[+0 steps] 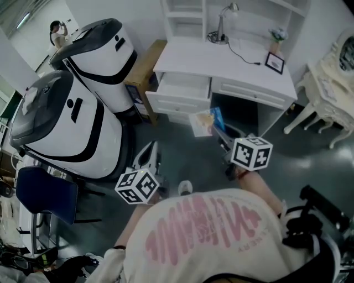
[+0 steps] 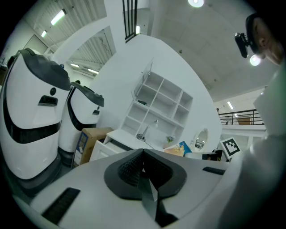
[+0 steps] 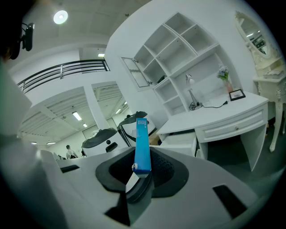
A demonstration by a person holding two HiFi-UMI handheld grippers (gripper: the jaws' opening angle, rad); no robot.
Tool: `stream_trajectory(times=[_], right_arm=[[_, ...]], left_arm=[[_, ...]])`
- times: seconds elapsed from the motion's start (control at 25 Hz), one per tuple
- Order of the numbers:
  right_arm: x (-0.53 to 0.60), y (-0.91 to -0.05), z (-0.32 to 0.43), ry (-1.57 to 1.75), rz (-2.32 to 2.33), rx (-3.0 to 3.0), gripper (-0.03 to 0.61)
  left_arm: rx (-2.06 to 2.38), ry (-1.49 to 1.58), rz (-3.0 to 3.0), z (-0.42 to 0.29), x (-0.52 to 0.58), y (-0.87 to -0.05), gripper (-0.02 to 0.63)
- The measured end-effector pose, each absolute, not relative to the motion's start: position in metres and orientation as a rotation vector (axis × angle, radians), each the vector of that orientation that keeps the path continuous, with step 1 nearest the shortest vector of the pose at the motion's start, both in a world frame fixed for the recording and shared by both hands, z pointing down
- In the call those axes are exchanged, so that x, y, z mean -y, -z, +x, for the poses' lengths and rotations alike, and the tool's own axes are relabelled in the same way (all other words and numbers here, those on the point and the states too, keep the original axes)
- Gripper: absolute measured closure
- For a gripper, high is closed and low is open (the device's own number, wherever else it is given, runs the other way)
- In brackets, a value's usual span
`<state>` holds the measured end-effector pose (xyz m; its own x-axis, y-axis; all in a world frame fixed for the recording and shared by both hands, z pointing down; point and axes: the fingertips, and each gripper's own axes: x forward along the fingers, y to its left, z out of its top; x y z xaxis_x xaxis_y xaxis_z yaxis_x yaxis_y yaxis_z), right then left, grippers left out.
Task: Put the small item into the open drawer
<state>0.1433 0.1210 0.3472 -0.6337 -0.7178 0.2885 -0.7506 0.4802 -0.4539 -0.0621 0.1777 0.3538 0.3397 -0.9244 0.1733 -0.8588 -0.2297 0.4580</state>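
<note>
The jaws of the right gripper [image 3: 142, 167] pinch the slim blue box [image 3: 142, 143], well apart from the open drawer [image 1: 182, 88] of the white desk [image 1: 232, 63], while the left gripper [image 2: 143, 156] is closed on nothing, so approach and drop-in remain

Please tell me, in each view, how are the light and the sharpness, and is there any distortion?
Head view: dull, cool light; the white desk is sharp, with dark shadow under it. Left gripper view: strong fisheye bending, black corners, glare from a round ceiling lamp. Right gripper view: same bending; the thin blue box is sharp.
</note>
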Motion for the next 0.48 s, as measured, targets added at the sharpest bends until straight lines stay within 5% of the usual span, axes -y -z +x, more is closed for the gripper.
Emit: stream_trajectory(times=[0.48], right_arm=[[-0.011,-0.322,0.097,-0.804,1.410,2.671,0.483]], left_arm=[[1.516,0.196,2.231,-0.115,-0.051,-0.325,0.583]])
